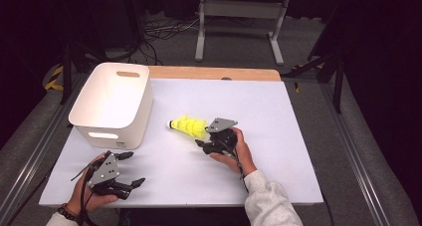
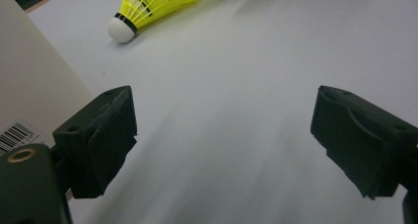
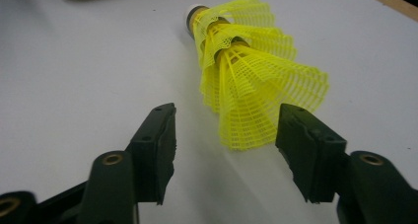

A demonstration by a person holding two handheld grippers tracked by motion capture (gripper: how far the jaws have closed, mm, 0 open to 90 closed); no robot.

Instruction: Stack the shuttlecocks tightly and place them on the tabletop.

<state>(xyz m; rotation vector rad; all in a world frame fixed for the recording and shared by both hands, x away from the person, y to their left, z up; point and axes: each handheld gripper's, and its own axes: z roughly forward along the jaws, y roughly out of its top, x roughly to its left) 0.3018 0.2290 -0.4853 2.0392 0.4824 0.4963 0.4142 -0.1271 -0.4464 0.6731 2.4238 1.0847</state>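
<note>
A stack of yellow shuttlecocks (image 1: pixel 188 126) lies on its side on the white table (image 1: pixel 259 111), white cork tip pointing left. In the right gripper view the shuttlecocks (image 3: pixel 246 81) lie just ahead of the jaws, the wide skirt end nearest. My right gripper (image 1: pixel 201 144) is open, just right of the skirt, with nothing between its fingers. My left gripper (image 1: pixel 130 169) is open near the front left of the table, empty. The left gripper view shows the shuttlecocks (image 2: pixel 148 7) far ahead at the top.
A white plastic bin (image 1: pixel 113 102) with handle slots stands at the table's left, just beyond my left gripper; its wall (image 2: pixel 34 95) runs along the left of the left gripper view. A wooden strip (image 1: pixel 214 73) edges the table's far side.
</note>
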